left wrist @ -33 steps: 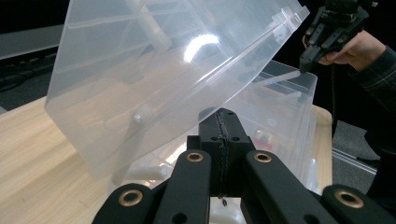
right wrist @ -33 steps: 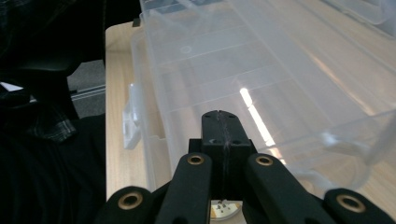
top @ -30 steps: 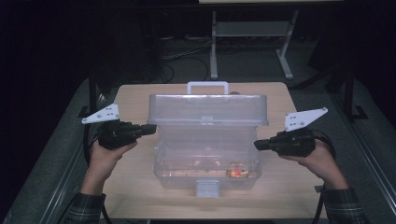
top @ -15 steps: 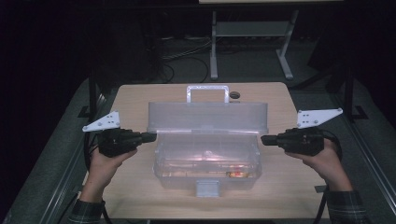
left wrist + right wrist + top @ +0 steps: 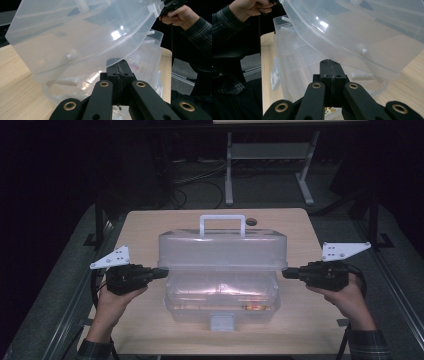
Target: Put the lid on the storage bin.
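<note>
Propping the lid (image 5: 223,249), closed left gripper (image 5: 161,272) and right gripper (image 5: 288,274).

dim lab or test bay: bare wooden table (image 5: 150,227), floor cables (image 5: 192,182), metal stand legs (image 5: 229,175)

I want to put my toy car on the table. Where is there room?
Bare patches of the light wooden table: the far left corner and the far right corner beside the white handle, plus the near strip by the front latch. The middle is crowded by the clear plastic box, its raised lid and both grippers at its ends.
</note>
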`<state>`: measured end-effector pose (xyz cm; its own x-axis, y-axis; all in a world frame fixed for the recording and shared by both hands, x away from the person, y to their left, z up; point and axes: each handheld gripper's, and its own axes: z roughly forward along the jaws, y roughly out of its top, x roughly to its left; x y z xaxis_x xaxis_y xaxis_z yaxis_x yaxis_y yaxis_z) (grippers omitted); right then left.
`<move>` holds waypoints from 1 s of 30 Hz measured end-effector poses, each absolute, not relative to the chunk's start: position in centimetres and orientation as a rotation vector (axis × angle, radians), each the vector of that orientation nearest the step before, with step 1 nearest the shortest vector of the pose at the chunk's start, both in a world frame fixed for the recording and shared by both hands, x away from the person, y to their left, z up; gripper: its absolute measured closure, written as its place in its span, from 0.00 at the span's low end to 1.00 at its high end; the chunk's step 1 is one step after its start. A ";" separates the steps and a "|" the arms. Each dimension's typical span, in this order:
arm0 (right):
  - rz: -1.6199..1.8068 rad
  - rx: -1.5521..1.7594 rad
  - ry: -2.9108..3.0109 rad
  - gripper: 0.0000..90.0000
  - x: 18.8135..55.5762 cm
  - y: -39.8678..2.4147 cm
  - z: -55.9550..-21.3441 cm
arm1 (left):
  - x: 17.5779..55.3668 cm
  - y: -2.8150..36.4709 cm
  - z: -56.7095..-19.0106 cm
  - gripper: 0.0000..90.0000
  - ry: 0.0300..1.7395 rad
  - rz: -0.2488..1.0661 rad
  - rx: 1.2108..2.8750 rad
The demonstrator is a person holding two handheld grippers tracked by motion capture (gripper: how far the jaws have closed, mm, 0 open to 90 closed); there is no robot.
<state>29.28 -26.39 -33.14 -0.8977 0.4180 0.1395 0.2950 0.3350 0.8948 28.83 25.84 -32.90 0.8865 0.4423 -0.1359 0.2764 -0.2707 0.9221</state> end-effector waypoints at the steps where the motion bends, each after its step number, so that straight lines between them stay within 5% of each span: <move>1: 1.622 0.664 2.471 1.00 29.2 -26.4 -33.3 | 28.7 25.9 -33.0 1.00 0.535 0.176 1.872; 30: 1.582 0.693 2.465 1.00 26.7 -26.5 -35.8 | 25.6 26.7 -35.8 0.97 0.532 0.222 1.902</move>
<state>26.68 -26.48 -35.78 -0.8857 0.4446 0.1334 0.3065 0.3444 0.8874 25.63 26.71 -35.77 0.8818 0.4619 -0.0950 0.2579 -0.3038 0.9171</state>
